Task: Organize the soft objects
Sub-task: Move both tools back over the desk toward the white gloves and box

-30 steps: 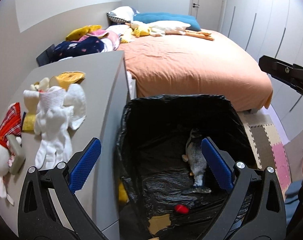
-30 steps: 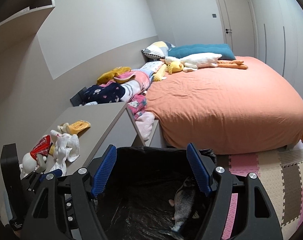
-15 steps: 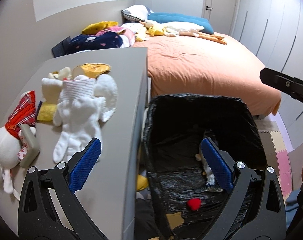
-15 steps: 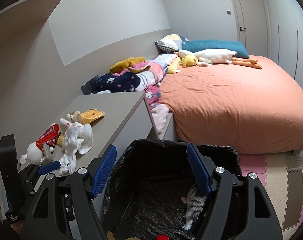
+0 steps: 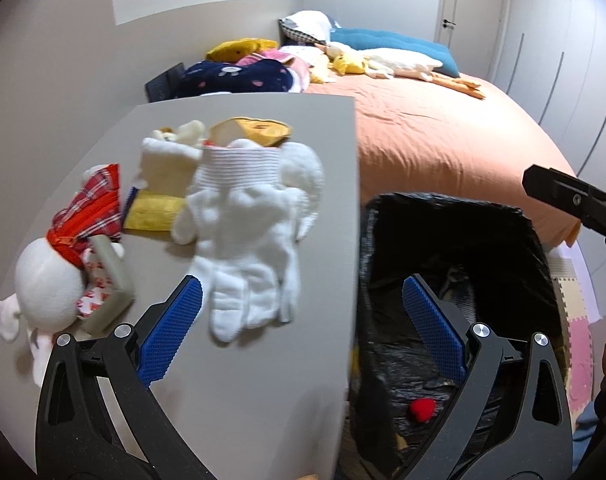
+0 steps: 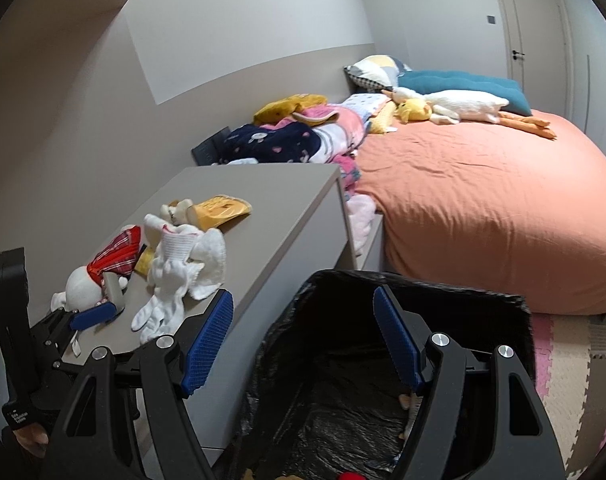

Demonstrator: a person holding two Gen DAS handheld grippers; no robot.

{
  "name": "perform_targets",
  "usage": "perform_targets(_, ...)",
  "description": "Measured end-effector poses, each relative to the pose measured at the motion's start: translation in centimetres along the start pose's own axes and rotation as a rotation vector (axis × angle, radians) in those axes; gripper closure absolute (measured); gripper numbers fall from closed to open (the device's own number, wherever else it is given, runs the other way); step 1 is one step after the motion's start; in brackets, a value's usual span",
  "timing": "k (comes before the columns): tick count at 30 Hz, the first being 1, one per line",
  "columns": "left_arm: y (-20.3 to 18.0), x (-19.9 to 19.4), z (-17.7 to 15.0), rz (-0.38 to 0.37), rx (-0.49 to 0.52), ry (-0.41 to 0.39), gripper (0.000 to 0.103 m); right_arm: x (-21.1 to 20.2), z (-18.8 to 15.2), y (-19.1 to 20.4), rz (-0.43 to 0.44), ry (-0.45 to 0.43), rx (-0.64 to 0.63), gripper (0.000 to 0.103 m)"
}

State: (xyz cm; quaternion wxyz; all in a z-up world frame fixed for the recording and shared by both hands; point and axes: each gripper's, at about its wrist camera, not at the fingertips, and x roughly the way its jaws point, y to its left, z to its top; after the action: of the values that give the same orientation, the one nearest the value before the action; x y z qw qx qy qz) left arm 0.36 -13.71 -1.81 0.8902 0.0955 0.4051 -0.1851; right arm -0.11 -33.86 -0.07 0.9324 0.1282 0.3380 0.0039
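While empty, both fingers (image 5: 171,330) wide apart

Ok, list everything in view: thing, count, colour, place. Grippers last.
white gloves: a heap, white, middle of the desk top
plush toy: one, white with red plaid, desk's left edge
yellow cloth: one, yellow, behind the gloves
desk: one, grey, left of the bin
bin: one, black liner, between desk and bed
red ball: one, red, bin bottom
bed: one, orange cover, behind the bin
goose plush: one, white, by the pillows
clothes pile: one, mixed colours, beside the bed
left gripper: open, empty, over the desk edge
right gripper: open, empty, above the bin
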Motion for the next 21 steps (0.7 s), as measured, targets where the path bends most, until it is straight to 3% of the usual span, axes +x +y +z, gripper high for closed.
perform_targets(11, 5.5, 0.7, -0.3, 0.066, -0.075, 0.0, 0.006, 3.4, 0.1, 3.2, 0.07, 0.049, -0.04, 0.03)
perform_targets(21, 10.1, 2.3, -0.3, 0.142, -0.072, 0.024, 0.006, 5.4, 0.4, 5.6, 0.129, 0.071, -0.057, 0.03)
